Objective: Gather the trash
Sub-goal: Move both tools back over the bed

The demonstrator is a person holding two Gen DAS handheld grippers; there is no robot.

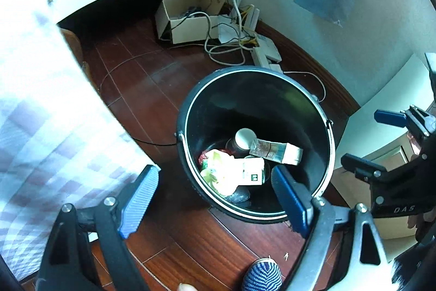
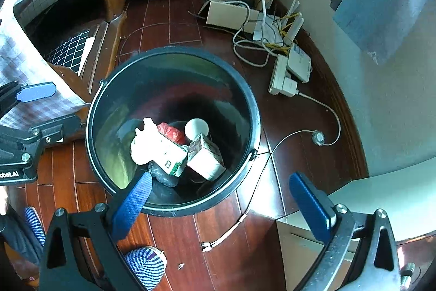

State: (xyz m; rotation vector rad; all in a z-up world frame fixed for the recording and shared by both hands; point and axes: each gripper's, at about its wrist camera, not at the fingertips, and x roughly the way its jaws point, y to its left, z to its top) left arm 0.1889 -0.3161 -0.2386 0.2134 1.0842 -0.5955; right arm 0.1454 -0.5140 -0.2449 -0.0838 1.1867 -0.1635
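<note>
Both above black bin (image 2: 246,100) on wooden floor. Left hand-held gripper (image 1: 215,198) spread wide, empty. Right hand-held gripper (image 2: 223,205) fully spread, empty. Trash, cartons (image 2: 174,154) included, inside bin. Risk: snagging loose cable (image 2: 288,137) beside bin, tipping it.

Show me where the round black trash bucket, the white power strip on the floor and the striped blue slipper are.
Round black trash bucket (image 2: 239,89): right wrist view, on its far-right rim.
White power strip (image 2: 279,74): right wrist view, middle of its body.
Striped blue slipper (image 1: 262,276): left wrist view, on its toe.
</note>
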